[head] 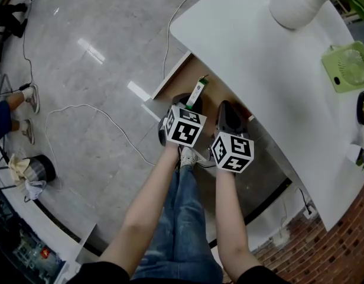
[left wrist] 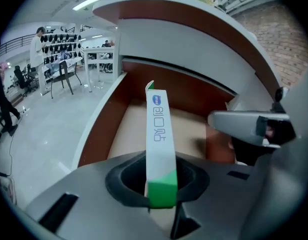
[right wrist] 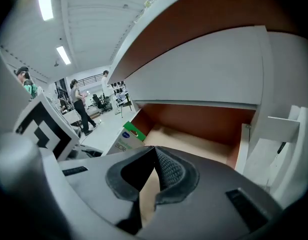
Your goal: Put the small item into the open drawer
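The head view looks steeply down from above the person, with the white desk (head: pixel 259 58) at upper right. The left and right gripper views sit close behind their jaws, facing into the open drawer (left wrist: pixel 131 129) (all three views share it).

The drawer (head: pixel 181 70) stood open under the table's (head: pixel 259 58) near edge. The small box (head: pixel 196 92), held in the left gripper (left wrist: pixel 161 186), hung over the drawer, with the right gripper (right wrist: pixel 153 174) just beside it on the right.
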The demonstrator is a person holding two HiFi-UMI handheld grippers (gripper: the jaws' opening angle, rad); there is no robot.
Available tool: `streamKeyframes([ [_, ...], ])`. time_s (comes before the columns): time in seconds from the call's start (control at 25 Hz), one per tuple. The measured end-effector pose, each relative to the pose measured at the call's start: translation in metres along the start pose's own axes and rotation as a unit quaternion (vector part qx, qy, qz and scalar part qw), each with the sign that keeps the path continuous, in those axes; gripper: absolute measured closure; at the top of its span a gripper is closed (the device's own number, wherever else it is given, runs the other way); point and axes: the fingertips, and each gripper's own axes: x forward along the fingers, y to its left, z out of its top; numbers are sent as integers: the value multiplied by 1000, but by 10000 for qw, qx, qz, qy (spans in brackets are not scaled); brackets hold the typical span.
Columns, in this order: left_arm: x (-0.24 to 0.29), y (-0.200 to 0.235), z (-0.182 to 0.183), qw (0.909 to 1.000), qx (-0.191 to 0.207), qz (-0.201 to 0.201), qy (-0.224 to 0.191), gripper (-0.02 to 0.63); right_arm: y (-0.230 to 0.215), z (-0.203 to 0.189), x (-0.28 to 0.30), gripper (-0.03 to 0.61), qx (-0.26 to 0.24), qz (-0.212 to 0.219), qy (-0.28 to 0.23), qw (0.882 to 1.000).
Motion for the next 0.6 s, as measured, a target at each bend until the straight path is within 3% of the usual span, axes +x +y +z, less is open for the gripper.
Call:
streamKeyframes([
  [0.6,44,-1,-22,9960,-69,-242,860,515,-6,-4,4,577,91,-156,85,9998],
])
